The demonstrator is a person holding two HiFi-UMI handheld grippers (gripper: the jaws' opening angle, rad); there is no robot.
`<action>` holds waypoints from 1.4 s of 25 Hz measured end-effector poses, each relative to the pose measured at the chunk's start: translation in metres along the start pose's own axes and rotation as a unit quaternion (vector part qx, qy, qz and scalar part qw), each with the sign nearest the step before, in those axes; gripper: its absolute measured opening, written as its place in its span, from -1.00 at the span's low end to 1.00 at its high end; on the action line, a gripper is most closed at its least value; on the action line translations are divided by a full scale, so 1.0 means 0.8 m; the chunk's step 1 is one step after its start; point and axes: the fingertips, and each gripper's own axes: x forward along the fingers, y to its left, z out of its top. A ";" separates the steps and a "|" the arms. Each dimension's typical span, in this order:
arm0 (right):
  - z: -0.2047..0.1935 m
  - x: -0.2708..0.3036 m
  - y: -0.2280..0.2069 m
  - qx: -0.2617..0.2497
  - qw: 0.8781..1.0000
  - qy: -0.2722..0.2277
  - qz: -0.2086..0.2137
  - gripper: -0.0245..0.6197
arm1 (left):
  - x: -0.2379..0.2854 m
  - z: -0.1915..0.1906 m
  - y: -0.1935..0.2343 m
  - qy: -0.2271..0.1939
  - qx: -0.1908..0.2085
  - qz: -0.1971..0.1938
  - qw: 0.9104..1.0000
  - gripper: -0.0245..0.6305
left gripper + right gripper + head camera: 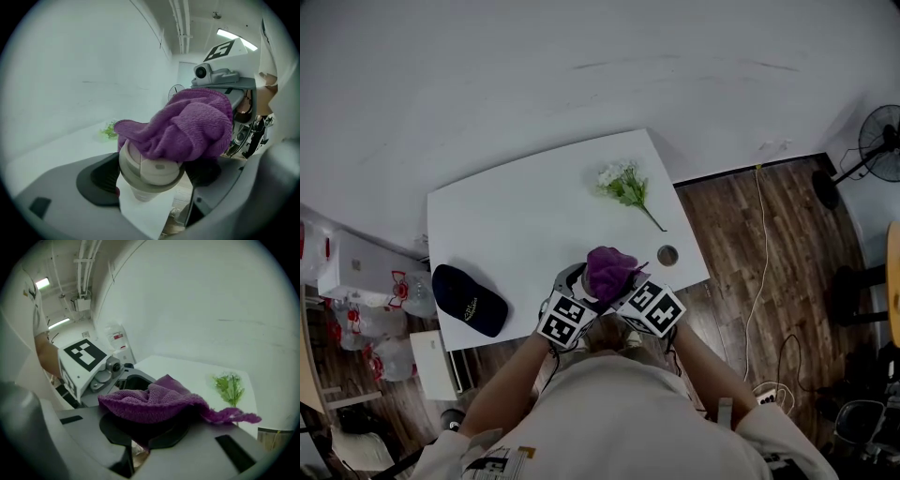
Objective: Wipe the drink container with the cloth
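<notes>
drink container: a beige lidded cup is held clear of the white table, over its near edge and close to the person's body, with the lid end turned toward the left gripper view. it is clamped across its upper body, just below the lid, by the left gripper, whose jaws are closed against both sides. the purple cloth is draped over the top of the container and is pinched in a bunch by the right gripper, whose jaws are pressed together on it. the container is judged rigid, smooth and probably light, so slipping or turning under wiping pressure is to be expected; the grip below the lid rim is judged the most secure. the cloth is soft, and only light pressure should be needed. a flower sprig and a dark cap are left on the table, well apart.
</notes>
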 end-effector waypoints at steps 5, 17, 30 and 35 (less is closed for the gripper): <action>-0.019 -0.029 -0.013 0.021 1.000 0.012 0.017 -0.76 | 0.003 -0.003 0.000 0.008 -0.023 -0.002 1.000 0.39; -0.053 -0.071 -0.076 0.128 0.983 -0.060 -0.122 -0.76 | 0.001 -0.003 -0.001 0.015 -0.033 0.003 0.999 0.39; -0.010 -0.126 -0.171 0.119 0.948 -0.170 -0.242 -0.76 | 0.000 -0.006 0.002 0.028 -0.043 0.014 0.999 0.39; -0.007 -0.073 -0.126 0.071 0.983 -0.143 -0.090 -0.76 | 0.001 -0.007 0.003 0.044 -0.046 0.017 0.998 0.39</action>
